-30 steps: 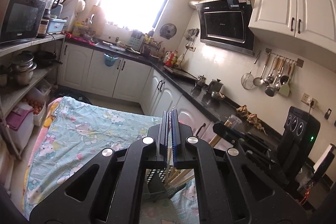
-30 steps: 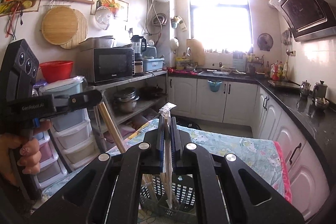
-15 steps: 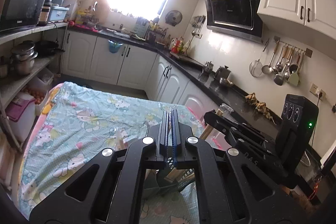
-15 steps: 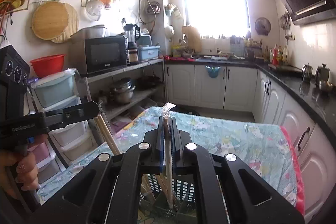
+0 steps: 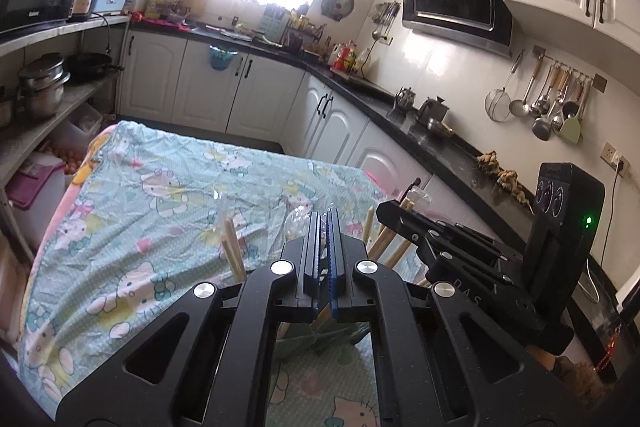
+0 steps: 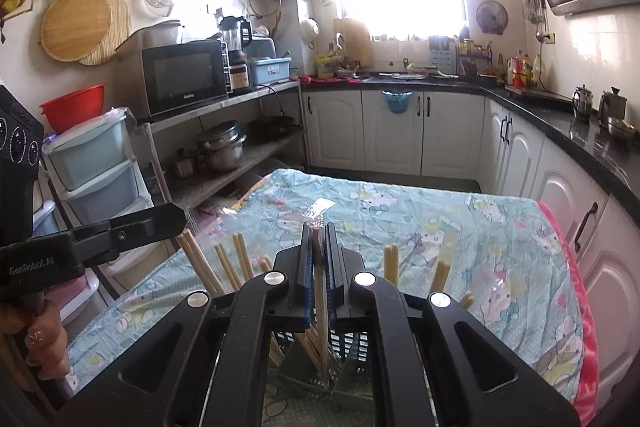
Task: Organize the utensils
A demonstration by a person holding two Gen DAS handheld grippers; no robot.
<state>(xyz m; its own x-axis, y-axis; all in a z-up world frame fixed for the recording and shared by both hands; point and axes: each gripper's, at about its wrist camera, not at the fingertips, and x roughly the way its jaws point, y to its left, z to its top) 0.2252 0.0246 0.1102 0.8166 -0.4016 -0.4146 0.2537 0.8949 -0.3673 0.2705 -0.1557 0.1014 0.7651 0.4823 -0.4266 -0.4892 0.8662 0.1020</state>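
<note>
My right gripper (image 6: pixel 319 231) is shut on a wrapped pair of wooden chopsticks (image 6: pixel 319 287) and holds it upright over a dark green slotted utensil basket (image 6: pixel 352 359). Several more chopsticks (image 6: pixel 236 259) stand in that basket. My left gripper (image 5: pixel 323 217) is shut with nothing visible between its pads, just above the same basket (image 5: pixel 320 335), with chopsticks (image 5: pixel 232 247) sticking up beside it. The right gripper also shows in the left wrist view (image 5: pixel 404 217), and the left gripper in the right wrist view (image 6: pixel 172 217).
The basket stands on a table covered with a light blue cartoon-print cloth (image 5: pixel 160 195), also seen in the right wrist view (image 6: pixel 460 227). A shelf rack with pots (image 6: pixel 224 147) and plastic drawers (image 6: pixel 96 167) stands to the left. Black counters and white cabinets (image 6: pixel 520 155) run along the right.
Both grippers have tilted down and dropped closer to the basket. The right gripper's chopsticks now reach into it, and more chopstick tops show around both grippers.
</note>
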